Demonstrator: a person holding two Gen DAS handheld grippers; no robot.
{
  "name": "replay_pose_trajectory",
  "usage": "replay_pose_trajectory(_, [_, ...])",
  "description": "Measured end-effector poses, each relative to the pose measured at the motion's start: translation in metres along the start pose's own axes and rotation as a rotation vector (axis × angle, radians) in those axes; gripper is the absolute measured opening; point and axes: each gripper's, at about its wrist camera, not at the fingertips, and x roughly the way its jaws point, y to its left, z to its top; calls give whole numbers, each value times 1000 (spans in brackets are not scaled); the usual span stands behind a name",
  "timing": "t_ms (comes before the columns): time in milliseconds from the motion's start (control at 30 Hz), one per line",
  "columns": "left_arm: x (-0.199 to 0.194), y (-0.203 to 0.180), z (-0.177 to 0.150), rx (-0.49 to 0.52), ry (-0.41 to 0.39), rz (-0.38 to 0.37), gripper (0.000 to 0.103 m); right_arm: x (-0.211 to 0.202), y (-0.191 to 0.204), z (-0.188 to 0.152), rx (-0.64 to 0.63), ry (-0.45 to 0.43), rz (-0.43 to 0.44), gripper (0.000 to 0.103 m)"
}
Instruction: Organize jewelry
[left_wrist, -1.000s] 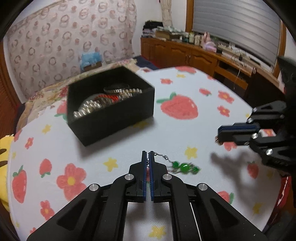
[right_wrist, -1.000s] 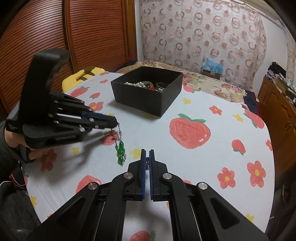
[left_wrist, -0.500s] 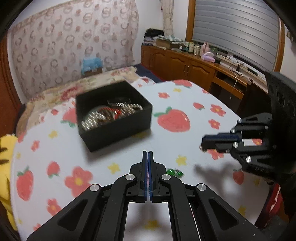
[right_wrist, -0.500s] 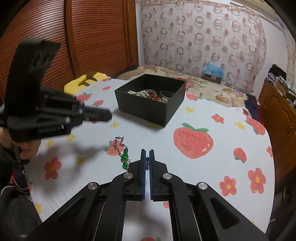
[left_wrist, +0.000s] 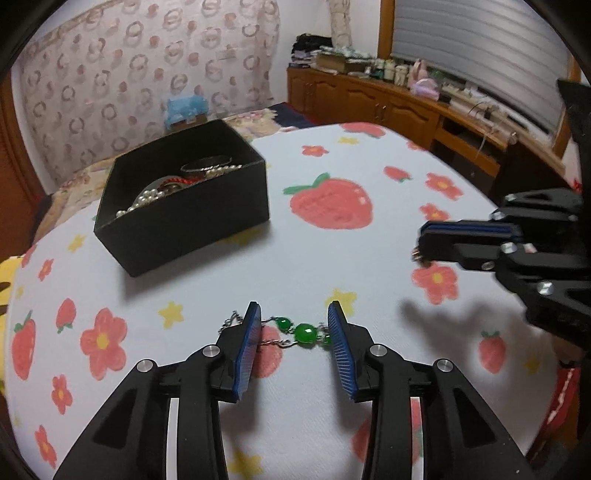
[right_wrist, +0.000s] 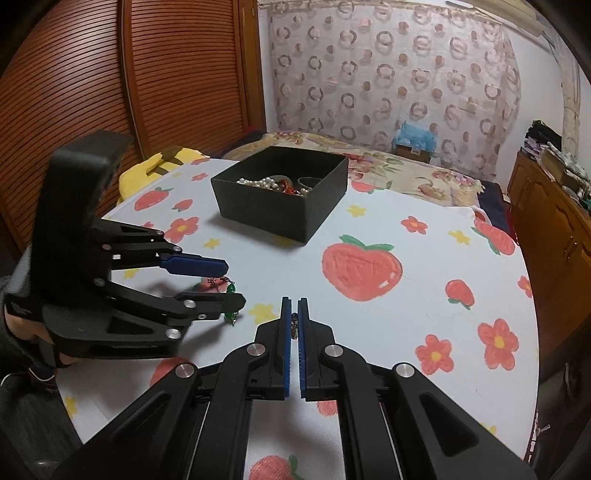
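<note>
On the desk (left_wrist: 332, 266) with its strawberry-and-flower cloth, the left gripper (left_wrist: 294, 325) is opening, its blue-padded fingers (left_wrist: 246, 343) apart on either side of a green-beaded silver chain (left_wrist: 304, 333) lying flat between them, untouched. The right gripper (right_wrist: 293, 321) hovers nearby, fingers pressed together on a small metal charm (right_wrist: 294, 326). The black square cardboard box (left_wrist: 184, 206) of pearls and bangles sits farther back.
</note>
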Motion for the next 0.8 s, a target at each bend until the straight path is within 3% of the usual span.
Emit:
replay_pose_trajectory(333, [-19,7,-19,39,13,29,36,5,4,-3,-5,6,5,4])
replay_pose_trajectory(500, [-27,10,-28,46,15,17,23,9,9,-3,-8,8,8,4])
replay_pose_trajectory(800, [-43,16,-48,28,11,51,23,14,17,-1,-21,9,19,4])
